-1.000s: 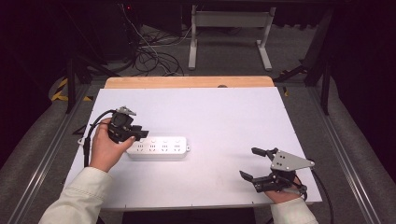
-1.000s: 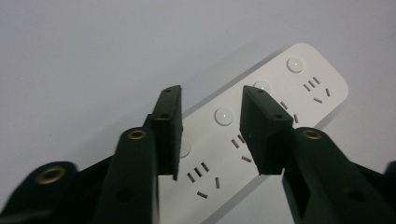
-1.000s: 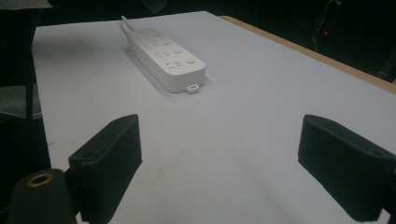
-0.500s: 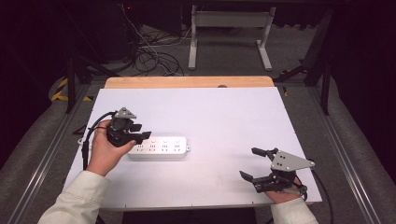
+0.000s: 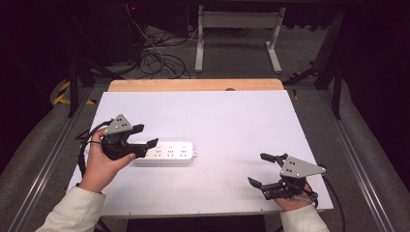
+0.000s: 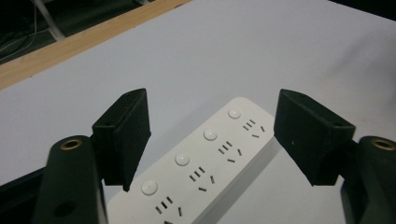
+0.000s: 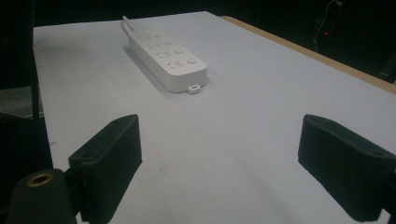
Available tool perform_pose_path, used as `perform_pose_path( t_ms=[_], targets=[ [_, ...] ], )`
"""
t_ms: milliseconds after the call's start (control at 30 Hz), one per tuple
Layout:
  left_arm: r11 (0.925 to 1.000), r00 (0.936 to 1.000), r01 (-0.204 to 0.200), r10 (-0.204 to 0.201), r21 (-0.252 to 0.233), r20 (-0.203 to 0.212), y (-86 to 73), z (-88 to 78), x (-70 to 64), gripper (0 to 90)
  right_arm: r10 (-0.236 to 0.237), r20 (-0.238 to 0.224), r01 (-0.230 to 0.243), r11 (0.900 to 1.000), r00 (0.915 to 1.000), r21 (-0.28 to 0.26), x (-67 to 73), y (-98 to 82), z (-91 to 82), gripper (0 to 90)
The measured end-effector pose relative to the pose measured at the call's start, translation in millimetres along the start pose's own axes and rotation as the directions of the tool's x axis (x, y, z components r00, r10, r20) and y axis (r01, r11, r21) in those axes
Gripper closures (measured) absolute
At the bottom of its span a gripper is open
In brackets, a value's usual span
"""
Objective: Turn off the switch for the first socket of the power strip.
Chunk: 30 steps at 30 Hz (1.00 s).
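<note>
Where the white table (image 5: 227, 121) nears its left edge, the left claw (image 5: 145, 136) hangs wide open over one end of a long white plastic power strip (image 5: 167, 153), gripping nothing. The left claw's own view reveals four round buttons (image 6: 182, 159) beside rows of dark socket slots. Toward the front right corner, the right claw (image 5: 261, 169) rests equally agape and empty; its view shows a small tab (image 7: 194, 88) on the strip's end.
</note>
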<state>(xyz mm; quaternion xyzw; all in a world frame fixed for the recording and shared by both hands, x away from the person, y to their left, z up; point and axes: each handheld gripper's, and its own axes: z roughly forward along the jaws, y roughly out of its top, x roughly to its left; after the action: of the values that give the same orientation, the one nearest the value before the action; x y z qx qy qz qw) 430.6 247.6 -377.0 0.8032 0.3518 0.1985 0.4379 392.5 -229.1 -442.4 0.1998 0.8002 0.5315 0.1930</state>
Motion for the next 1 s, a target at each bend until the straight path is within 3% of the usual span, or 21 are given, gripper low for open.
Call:
perform_pose_path(
  t_ms=[100,200,333,567,700,900,1000],
  targets=[
    [0.9993,0.9995,-0.027,0.027,-0.027,0.018,-6.2,-5.8,-4.2,19.4,0.000,-0.001,0.000,1.000,1.0000,0.001,-0.1,0.0,0.0,14.0],
    [0.9960,0.9969,-0.024,0.031,-0.086,0.072,-14.7,-12.0,-7.4,16.6,0.000,-0.001,0.000,1.000,1.0000,0.000,0.1,0.1,0.2,14.0],
    [0.9854,0.9930,-0.042,0.060,-0.165,0.102,-28.4,-16.8,-10.9,13.3,0.000,-0.001,0.000,1.000,1.0000,0.002,0.4,0.1,0.4,14.0],
    [0.9758,0.9924,-0.075,0.093,-0.206,0.080,-51.0,-21.4,-12.7,13.1,0.000,-0.003,0.000,1.000,1.0000,0.005,0.5,-0.1,1.2,14.0],
    [0.9783,0.9936,-0.073,0.088,-0.194,0.070,-64.5,-21.0,-13.3,12.2,0.000,-0.007,0.000,1.000,1.0000,0.008,0.7,-0.3,2.2,14.0],
    [0.9753,0.9941,-0.101,0.107,-0.197,0.020,-83.3,-19.9,-16.2,11.6,0.003,-0.009,-0.003,1.000,0.9999,0.008,0.7,-0.6,2.8,14.0],
    [0.9790,0.9943,-0.100,0.105,-0.177,0.018,-90.1,-18.2,-17.6,10.9,0.004,-0.010,-0.004,1.000,0.9999,0.008,0.9,-0.5,2.9,14.0]
  ],
)
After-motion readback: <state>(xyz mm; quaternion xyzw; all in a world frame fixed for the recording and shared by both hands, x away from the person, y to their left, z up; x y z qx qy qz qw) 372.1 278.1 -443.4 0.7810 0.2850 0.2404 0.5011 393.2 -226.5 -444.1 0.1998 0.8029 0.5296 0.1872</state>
